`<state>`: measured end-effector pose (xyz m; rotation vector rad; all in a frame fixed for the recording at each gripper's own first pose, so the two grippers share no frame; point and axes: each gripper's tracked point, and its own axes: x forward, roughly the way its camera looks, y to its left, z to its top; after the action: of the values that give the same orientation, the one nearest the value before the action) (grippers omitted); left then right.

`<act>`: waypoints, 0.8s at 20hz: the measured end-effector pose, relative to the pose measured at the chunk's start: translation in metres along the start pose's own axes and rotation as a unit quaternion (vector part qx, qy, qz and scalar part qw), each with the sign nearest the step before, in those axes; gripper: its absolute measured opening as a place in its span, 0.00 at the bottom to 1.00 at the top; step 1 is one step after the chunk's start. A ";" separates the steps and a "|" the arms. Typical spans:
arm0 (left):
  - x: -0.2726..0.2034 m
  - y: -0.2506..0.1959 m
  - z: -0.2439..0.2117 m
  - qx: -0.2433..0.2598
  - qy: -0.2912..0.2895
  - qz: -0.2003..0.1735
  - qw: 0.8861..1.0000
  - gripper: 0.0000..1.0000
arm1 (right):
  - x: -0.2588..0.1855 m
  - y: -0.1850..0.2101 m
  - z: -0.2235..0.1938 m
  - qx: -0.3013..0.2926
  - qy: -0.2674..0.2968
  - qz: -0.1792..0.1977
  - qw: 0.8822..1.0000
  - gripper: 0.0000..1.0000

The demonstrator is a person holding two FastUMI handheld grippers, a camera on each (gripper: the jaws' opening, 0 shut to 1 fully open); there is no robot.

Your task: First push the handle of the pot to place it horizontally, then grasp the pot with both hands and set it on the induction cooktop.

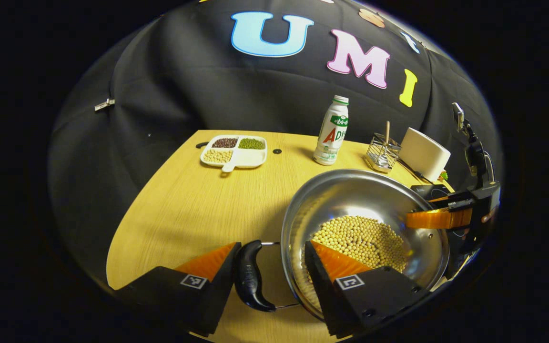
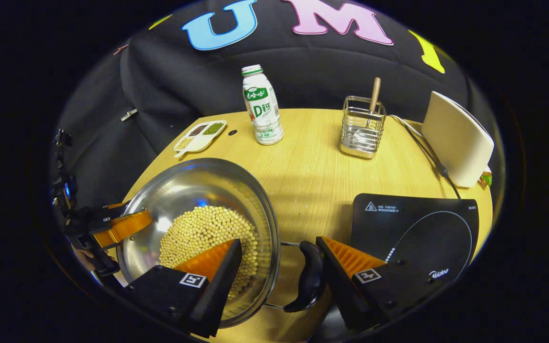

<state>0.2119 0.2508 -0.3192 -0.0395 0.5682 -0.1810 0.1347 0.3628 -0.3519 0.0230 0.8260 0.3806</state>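
On the light wooden table (image 2: pixel 312 171) in the black-walled booth, a steel pot (image 2: pixel 193 190) half full of pale beans (image 2: pixel 203 233) is sitting at the near left. The black induction cooktop (image 2: pixel 417 224) is lying just beside it to the right. A white bottle (image 2: pixel 262 107) and a wire holder (image 2: pixel 362 126) are standing far behind, well apart from the work.

The left gripper (image 1: pixel 272 245) is standing open wide across the pot's left side. One finger is hanging inside over the beans. The other is outside, and the left handle (image 1: pixel 251 276) is lying between them, touching the outer finger as far as I can tell. The right gripper (image 2: pixel 279 242) is doing the same on the right side. It is open across the rim, and the right handle (image 2: pixel 309 278) is lying against its outer finger.

I am judging that both handles are now lying flat and the grasp with both hands is the step in hand. To do it well, both grippers should be closing at the same time, each one taking the handle and the rim together. After that the pot should be rising evenly and travelling to the right. Any tilt could be sending the beans over the low wall. It should be coming down in the middle of the cooktop's ring.
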 end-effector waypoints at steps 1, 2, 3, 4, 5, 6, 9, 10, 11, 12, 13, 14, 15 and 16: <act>0.003 0.006 -0.003 0.004 0.005 0.003 1.000 0.82 | 0.002 0.000 -0.003 0.000 0.006 -0.006 1.000 0.97; 0.003 0.010 -0.005 0.009 0.010 0.004 1.000 0.75 | 0.006 -0.001 -0.006 0.000 0.011 -0.010 1.000 0.94; 0.002 0.013 -0.006 0.012 0.013 0.002 1.000 0.75 | 0.008 -0.002 -0.014 0.002 0.024 -0.015 1.000 0.90; 0.002 0.016 -0.005 0.018 0.013 0.002 1.000 0.72 | 0.010 -0.001 -0.021 0.004 0.039 -0.015 0.999 0.80; 0.003 0.017 -0.006 0.023 0.015 0.000 1.000 0.72 | 0.011 0.003 -0.024 0.014 0.047 -0.010 0.999 0.75; 0.003 0.018 -0.008 0.027 0.018 -0.003 0.999 0.72 | 0.013 0.005 -0.029 0.019 0.055 -0.009 0.998 0.72; 0.006 0.020 -0.007 0.033 0.020 -0.011 0.999 0.73 | 0.014 0.005 -0.033 0.009 0.055 -0.019 0.998 0.74; 0.006 0.021 -0.007 0.033 0.021 -0.009 0.999 0.73 | 0.014 0.005 -0.033 0.015 0.054 -0.022 0.998 0.75; 0.007 0.022 -0.008 0.031 0.022 -0.007 0.999 0.73 | 0.013 0.005 -0.033 0.021 0.054 -0.023 0.998 0.75; 0.007 0.022 -0.009 0.029 0.027 -0.003 0.999 0.73 | 0.013 0.005 -0.034 0.029 0.058 -0.025 0.998 0.72; 0.009 0.021 -0.010 0.028 0.028 0.002 0.999 0.72 | 0.012 0.004 -0.033 0.036 0.058 -0.027 0.997 0.72; 0.006 0.022 -0.010 0.025 0.028 0.008 0.999 0.72 | 0.012 0.004 -0.032 0.040 0.058 -0.027 0.997 0.71; 0.007 0.024 -0.010 0.021 0.027 0.014 0.999 0.71 | 0.013 0.005 -0.033 0.039 0.055 -0.026 0.997 0.69; 0.008 0.024 -0.009 0.019 0.027 0.016 0.999 0.70 | 0.013 0.004 -0.031 0.041 0.052 -0.025 0.997 0.69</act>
<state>0.2177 0.2732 -0.3332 0.0111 0.6185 -0.1621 0.1194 0.3670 -0.3817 0.0583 0.9429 0.3017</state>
